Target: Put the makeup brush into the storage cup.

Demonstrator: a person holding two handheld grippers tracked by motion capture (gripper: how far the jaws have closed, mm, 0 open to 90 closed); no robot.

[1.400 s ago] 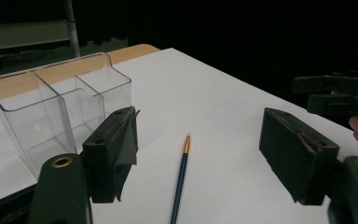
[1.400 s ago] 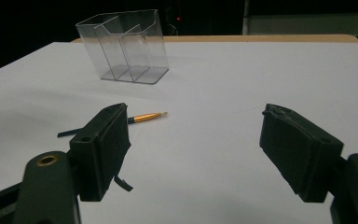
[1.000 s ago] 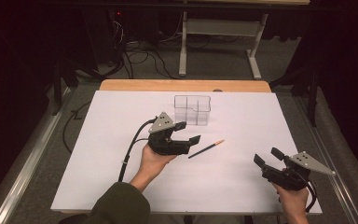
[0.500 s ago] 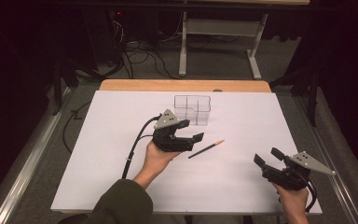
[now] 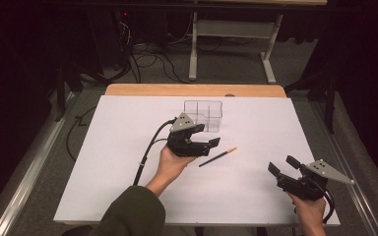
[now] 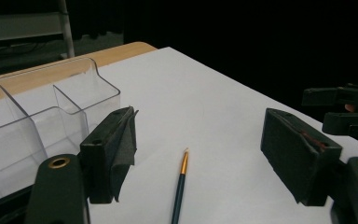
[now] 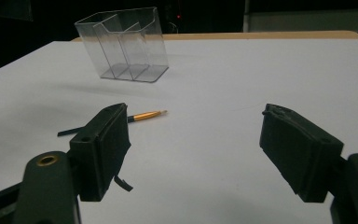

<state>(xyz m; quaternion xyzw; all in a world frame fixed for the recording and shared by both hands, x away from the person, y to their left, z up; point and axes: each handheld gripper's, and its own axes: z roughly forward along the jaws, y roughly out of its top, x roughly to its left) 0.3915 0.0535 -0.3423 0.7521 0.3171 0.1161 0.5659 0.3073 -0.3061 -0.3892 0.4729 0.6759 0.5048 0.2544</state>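
A thin dark brush (image 5: 217,157) with a gold band lies flat on the white table (image 5: 128,123), near the middle. My left gripper (image 5: 205,136) hovers just left of it, open and empty. In the left gripper view the brush (image 6: 179,189) lies on the table between the wide-apart jaws of that gripper (image 6: 200,121). A clear divided container (image 5: 203,115) stands upright behind the left gripper. My right gripper (image 5: 283,165) is open and empty near the front right corner, well apart from the brush. From the right gripper (image 7: 194,112) the brush (image 7: 144,115) lies ahead to the left.
The clear container (image 6: 42,121) sits close beside the left gripper's left jaw, and its compartments (image 7: 123,44) look empty. A wooden edge (image 5: 192,90) borders the table's far side. Cables and a metal stand (image 5: 226,44) are on the floor beyond.
My left gripper has shifted slightly to the right and away from the person, closer to the brush and container. The right gripper and the brush have stayed put.
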